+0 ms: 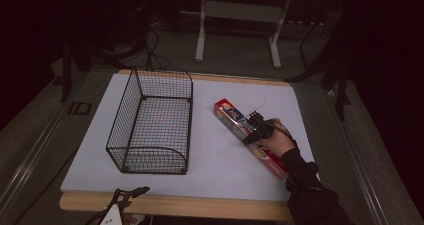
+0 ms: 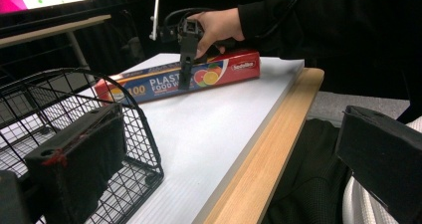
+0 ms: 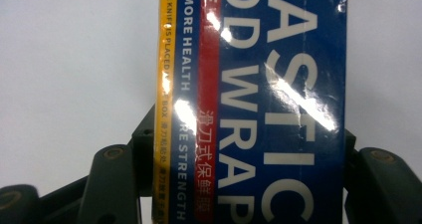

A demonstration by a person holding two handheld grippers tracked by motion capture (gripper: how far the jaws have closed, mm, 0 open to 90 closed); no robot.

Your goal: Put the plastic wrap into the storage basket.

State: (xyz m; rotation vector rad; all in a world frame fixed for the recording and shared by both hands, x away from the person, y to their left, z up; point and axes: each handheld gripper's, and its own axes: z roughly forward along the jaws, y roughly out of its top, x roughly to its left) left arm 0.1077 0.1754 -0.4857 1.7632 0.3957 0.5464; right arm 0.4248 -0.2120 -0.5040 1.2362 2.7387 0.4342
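Note:
A long blue and red plastic food wrap box (image 1: pixel 234 119) lies flat on the white board, right of centre. My right gripper (image 1: pixel 251 134) comes down over its middle, held by a hand in a black sleeve. In the right gripper view the box (image 3: pixel 259 84) sits between the two jaws, which press against its long sides. The left gripper view shows that gripper (image 2: pixel 185 69) with one jaw down the box's (image 2: pixel 149 82) near face. My left gripper (image 1: pixel 127 192) hangs off the table's front edge at the lower left, and its jaws stand wide apart (image 2: pixel 229 164) with nothing between them.
A black wire basket (image 1: pixel 131 110) with nothing in it stands on the left half of the white board (image 1: pixel 215 170); its curved front wall (image 2: pixel 124 99) is close to my left gripper. A wooden table edge (image 1: pixel 200 207) runs along the front. Desk legs and cables stand on the floor beyond.

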